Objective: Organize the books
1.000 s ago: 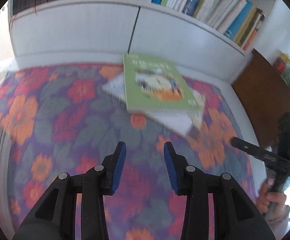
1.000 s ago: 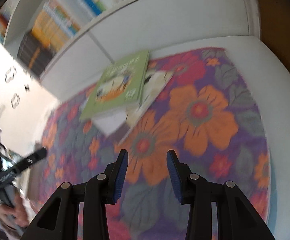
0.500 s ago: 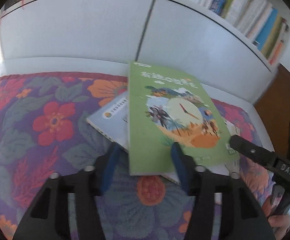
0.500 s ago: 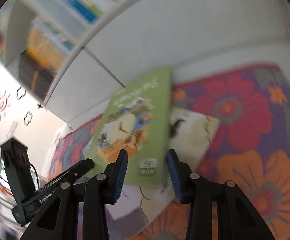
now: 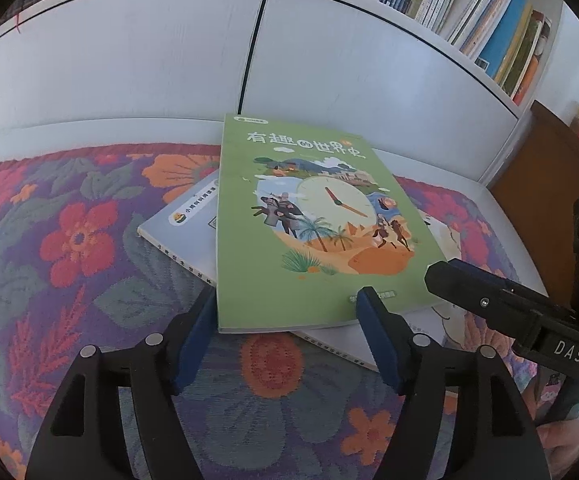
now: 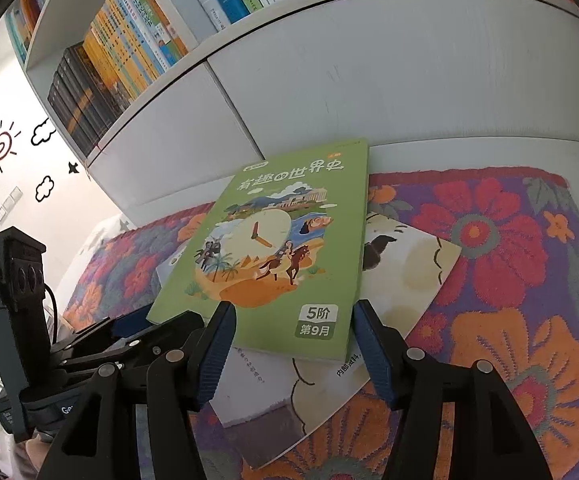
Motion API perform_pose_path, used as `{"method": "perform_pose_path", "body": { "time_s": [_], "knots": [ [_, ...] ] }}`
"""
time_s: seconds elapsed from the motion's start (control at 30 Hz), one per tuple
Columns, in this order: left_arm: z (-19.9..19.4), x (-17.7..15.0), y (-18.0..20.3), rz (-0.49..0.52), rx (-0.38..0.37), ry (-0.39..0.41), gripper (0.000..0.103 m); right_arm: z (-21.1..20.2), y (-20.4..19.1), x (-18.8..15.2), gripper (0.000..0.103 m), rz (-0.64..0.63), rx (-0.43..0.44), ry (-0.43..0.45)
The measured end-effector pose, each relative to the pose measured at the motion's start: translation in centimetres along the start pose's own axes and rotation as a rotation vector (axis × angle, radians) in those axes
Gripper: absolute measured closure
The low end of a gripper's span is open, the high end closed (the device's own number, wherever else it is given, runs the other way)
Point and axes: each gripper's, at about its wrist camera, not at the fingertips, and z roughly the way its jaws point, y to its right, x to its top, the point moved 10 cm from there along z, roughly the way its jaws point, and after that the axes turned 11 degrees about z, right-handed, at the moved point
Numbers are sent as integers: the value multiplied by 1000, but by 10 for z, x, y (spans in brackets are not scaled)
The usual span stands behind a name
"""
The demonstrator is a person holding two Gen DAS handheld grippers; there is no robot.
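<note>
Below white cabinets (image 5: 129,52) — floral cloth (image 5: 69,240) — lie books (image 5: 309,224).

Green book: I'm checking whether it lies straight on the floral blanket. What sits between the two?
A white book lies between the green book and the floral blanket; both wrist views show it sticking out underneath.

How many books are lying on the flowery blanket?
2 that I can see: the green book on top, and a white book lying crosswise under it. A thinner one could be hidden between.
</note>
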Motion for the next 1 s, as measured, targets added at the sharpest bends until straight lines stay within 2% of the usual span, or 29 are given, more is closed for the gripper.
{"method": "perform_pose_path", "body": {
  "time_s": [0.3, 0.47, 0.63, 0.73, 0.87, 1.0],
  "knots": [
    [3, 1, 0, 12, 1, -6, 30, 2, 1, 1, 42, -1, 6, -2],
    [7, 1, 8, 56, -1, -22, 22, 2, 0, 1, 40, -8, 5, -3],
    [6, 1, 8, 60, -15, -24, 22, 0, 3, 3, 40, 31, 45, -5],
    [7, 0, 10, 91, -2, -49, 21, 1, 3, 4, 39, 43, 52, -9],
    [2, -5, 14, 130, -2, -99, 22, 0, -2, -1, 36, 2, 6, -22],
    [-15, -20, 18, 170, -23, -143, 22, -9, -1, -9, 36, 54, 34, -57]
  ]
}}
